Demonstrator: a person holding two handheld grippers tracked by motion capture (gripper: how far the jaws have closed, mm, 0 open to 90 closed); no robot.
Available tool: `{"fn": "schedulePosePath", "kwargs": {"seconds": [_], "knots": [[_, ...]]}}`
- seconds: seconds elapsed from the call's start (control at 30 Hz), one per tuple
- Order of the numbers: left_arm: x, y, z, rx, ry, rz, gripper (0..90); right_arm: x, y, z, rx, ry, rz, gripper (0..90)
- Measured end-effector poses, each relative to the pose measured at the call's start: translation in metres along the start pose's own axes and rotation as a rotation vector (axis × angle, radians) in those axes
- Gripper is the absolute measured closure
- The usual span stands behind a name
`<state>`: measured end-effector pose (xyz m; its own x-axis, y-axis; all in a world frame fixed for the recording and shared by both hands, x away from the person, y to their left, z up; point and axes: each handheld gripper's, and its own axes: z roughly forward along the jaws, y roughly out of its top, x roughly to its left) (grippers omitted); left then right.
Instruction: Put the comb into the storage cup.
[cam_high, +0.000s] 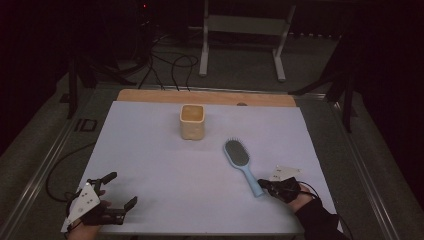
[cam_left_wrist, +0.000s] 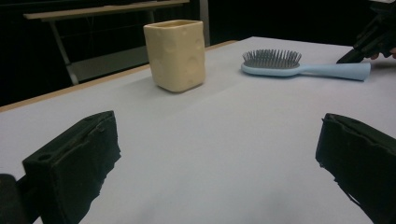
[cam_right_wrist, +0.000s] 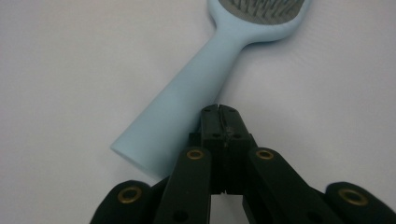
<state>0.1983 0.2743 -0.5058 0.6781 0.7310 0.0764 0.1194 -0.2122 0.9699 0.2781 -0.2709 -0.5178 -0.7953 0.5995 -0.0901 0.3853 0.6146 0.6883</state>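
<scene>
Two grippers are at work over a pale sheet, and only one is near its thing: the right gripper (cam_right_wrist: 219, 109) has its jaws pressed together with nothing between them, their tips just beside the end of the handle of the light blue hairbrush (cam_high: 242, 163), on the handle's right as that gripper's own camera sees it. The brush lies flat, bristles up, right of centre on the table (cam_high: 165, 190), head toward the far side and handle slanting back to the person's right hand. I judge this to be the approach before a pick-up, with no grip made; the next move would call for spreading the jaws and bringing them astride the handle before closing. Whether the tips touch the handle is hard to say from this angle. The left gripper (cam_left_wrist: 219, 154) rests at the near left corner with its jaws wide apart and empty, well apart from the brush. A cream square cup (cam_high: 192, 121) stands upright near the far middle, apart from the brush head. A strip of bare wood edges the far side. Beyond, the room is dark, with cables on the floor and a white metal stand (cam_high: 245, 30).
</scene>
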Motion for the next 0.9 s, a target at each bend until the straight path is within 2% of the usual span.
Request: {"fn": "schedulePosePath", "kwargs": {"seconds": [0.2,0.3,0.37,0.43,0.53,0.63,0.67,0.73,0.77,0.9], "knots": [[0.000,0.000,0.000,0.001,0.000,0.000,0.0,-0.007,0.002,-0.007,-0.033,-0.078,0.032,90.0],[0.000,0.000,0.000,0.001,0.000,-0.003,0.0,-0.006,0.006,-0.010,-0.035,-0.111,0.052,90.0],[0.000,0.000,0.000,0.001,0.001,-0.001,0.0,-0.007,0.010,-0.012,-0.054,-0.120,0.092,90.0],[0.000,0.000,0.000,0.000,-0.001,0.000,0.0,-0.007,0.016,-0.016,-0.050,-0.146,0.108,90.0],[0.000,0.000,0.000,0.001,0.000,-0.001,0.0,-0.006,0.027,-0.021,-0.060,-0.162,0.149,90.0],[0.000,0.000,0.000,-0.001,-0.002,-0.001,0.0,-0.005,0.034,-0.024,-0.067,-0.172,0.163,90.0],[0.000,0.000,0.000,0.000,-0.001,-0.002,0.0,-0.005,0.041,-0.027,-0.077,-0.172,0.184,84.4],[0.000,0.000,0.000,-0.001,-0.003,0.000,0.0,-0.003,0.046,-0.027,-0.085,-0.180,0.190,76.5],[0.000,0.000,0.000,-0.001,-0.003,0.000,0.0,-0.003,0.046,-0.027,-0.085,-0.180,0.190,76.5],[0.001,0.000,-0.001,-0.006,-0.005,-0.005,0.0,0.004,0.057,-0.022,-0.059,-0.183,0.200,55.2]]}}
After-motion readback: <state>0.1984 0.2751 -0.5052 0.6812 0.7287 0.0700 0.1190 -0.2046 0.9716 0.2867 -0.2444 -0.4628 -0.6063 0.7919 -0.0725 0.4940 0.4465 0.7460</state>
